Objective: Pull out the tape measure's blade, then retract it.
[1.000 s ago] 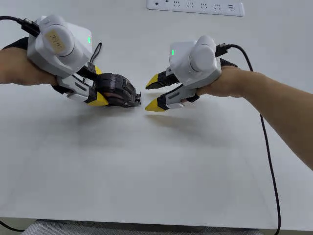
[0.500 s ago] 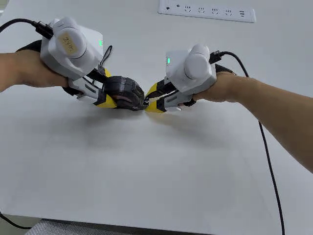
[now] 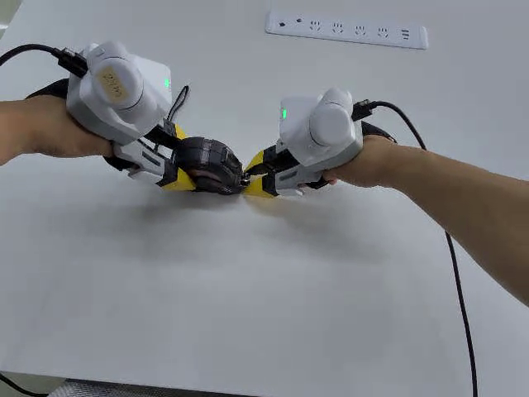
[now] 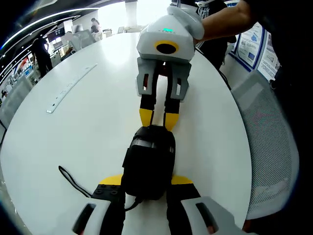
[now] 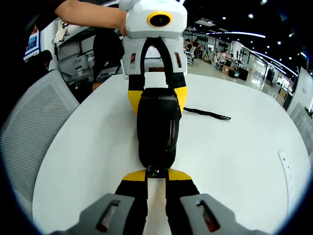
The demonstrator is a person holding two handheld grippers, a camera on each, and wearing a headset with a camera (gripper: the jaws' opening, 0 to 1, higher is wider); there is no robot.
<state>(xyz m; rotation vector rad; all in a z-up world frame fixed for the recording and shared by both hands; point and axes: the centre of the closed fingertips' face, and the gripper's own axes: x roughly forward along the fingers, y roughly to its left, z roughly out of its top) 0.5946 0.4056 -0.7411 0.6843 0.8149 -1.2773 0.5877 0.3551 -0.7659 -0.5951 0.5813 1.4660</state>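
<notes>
My left claw [image 4: 146,180] is clamped on the black tape measure [image 3: 211,164], one yellow tip on each flank of the case. In the head view the case lies low over the white worktop [image 3: 248,289], at about 10 o'clock from the picture's centre. My left claw holds it from 9 o'clock.

My right claw [image 5: 156,175] meets it from 3 o'clock. Its tips are drawn nearly together on the small blade hook [image 5: 155,171] at the case's mouth. I judge it a pinch, though the bite is thin.

That thin bite is my first worry, because a pull toward 3 o'clock could slip the tips off the tab before any blade follows. The case is rounded where I hold it, so a pull off its axis might twist it in my left claw or kink the blade. If the hook escapes once the blade is out, it will whip back hard. The loose wrist strap [image 5: 208,114] lies clear at 2 o'clock in the right gripper view.
</notes>
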